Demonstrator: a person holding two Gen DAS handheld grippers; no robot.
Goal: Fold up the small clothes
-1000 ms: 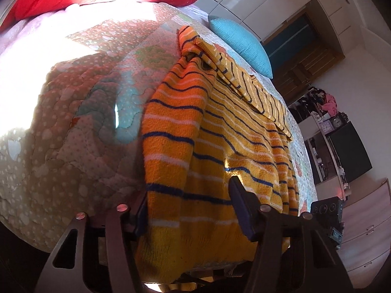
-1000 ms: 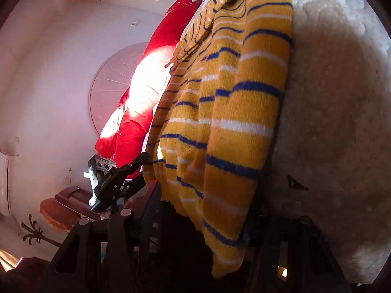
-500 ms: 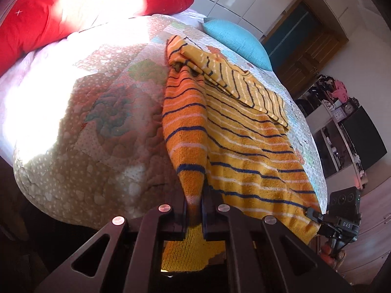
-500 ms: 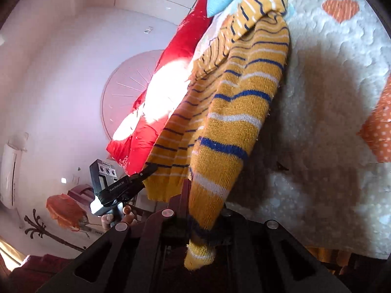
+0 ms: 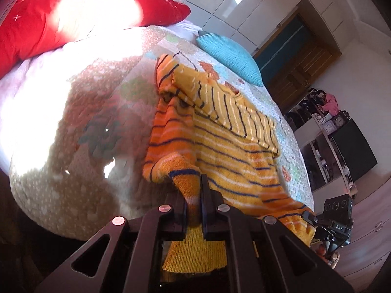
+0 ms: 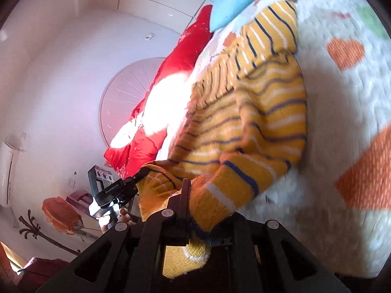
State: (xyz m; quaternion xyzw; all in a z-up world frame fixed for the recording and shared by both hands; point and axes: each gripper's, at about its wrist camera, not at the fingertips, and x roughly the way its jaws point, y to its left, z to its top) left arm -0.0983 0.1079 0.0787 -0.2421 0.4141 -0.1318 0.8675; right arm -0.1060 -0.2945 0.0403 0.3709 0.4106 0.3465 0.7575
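Your left claw (image 5: 194,202) is clamped on one bottom corner of the striped sweater (image 5: 234,146), and your right claw (image 6: 195,210) is clamped on the other. The sweater lies on the quilted bed (image 5: 73,127), its near hem raised, between the red pillow (image 5: 31,24) and the blue pillow (image 5: 229,56).

This was a bedroom in a home: a bed with a patchwork quilt (image 5: 80,127) spread ahead of the jaws, with a red pillow (image 5: 31,24) at its far left end and a turquoise cushion (image 5: 229,58) beyond the jaws to the right. Glossy white wardrobe doors (image 5: 220,2) and a dark wooden door (image 5: 300,61) stood behind the bed. To the right of the jaws were shelves holding a clock (image 5: 339,121) and heaped clothes (image 5: 327,100).
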